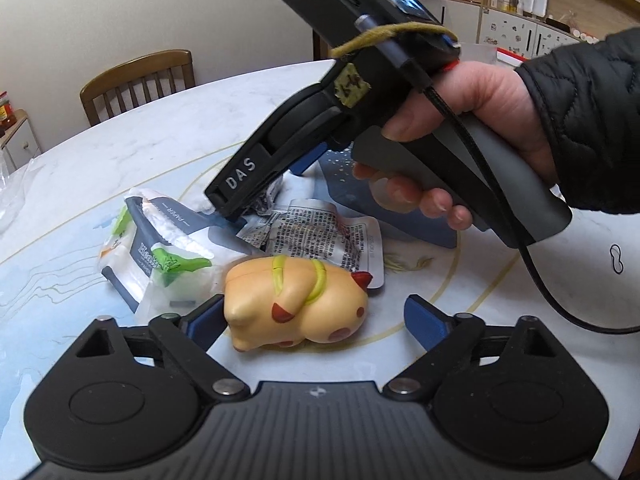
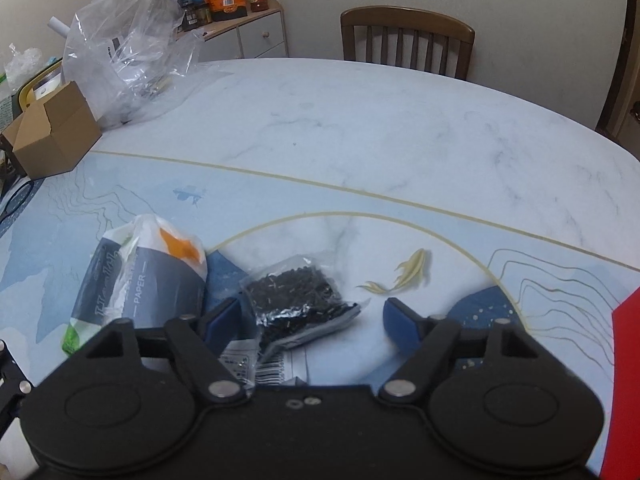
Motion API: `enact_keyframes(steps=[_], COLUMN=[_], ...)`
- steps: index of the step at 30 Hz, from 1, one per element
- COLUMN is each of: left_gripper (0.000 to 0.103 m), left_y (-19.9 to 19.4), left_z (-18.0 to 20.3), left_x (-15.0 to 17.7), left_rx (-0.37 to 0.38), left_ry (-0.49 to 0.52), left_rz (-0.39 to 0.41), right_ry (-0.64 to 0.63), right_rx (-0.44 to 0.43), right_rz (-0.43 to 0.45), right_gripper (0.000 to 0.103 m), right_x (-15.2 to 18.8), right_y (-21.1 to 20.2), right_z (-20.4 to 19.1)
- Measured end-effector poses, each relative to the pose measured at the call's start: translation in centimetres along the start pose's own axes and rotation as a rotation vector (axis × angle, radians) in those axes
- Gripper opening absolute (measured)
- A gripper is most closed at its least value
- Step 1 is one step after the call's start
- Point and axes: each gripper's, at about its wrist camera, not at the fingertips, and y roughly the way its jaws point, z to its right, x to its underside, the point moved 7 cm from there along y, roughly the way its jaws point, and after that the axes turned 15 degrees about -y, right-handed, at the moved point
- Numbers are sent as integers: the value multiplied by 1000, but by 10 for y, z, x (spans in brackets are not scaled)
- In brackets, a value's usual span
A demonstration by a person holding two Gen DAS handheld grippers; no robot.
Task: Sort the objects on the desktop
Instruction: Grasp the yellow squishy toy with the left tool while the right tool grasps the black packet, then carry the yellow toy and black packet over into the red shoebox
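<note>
While both tongs gape: left tongs [image 1: 314, 320] around peach toy pig [image 1: 294, 306], right tongs [image 2: 310, 322] over clear packet [image 2: 298, 296] of black bits.

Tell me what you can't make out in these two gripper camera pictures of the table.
- Silver sachet, left wrist view: its print is too small to read, and the pig toy hides its near edge.
- Right gripper, left wrist view: its own body hides the fingertips.
- Tissue pack, right wrist view: the gripper body hides its lower end.
- Red object, right wrist view: cut off by the frame edge, unidentifiable.
- Clear plastic bag, right wrist view: contents too blurred to tell.
</note>
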Motion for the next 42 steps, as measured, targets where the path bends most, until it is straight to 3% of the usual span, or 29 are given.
enact_keyframes(steps=[5,9,12,30,42], left_gripper=[76,73,72,70,70], left_y=[3,2,1,-28,-51], left_z=[-6,-8,-7,11,46], left_x=[-3,-5,-4,-28,-59], left_rx=[-19,-22,-20,1,35], left_ry=[-21,-27,-28,-41,-33], left_rz=[-5,-5,-9,21,73], right_ry=[-1,-9,-2,36,81], right_rx=[-2,7,8,37,64], right_rz=[10,14,17,38,70], right_gripper=[59,45,42,39,39], right_x=[-1,-2,-3,18,40], right_y=[-2,-5,-10,-75,-140], right_z=[-1,-2,-2,13,30])
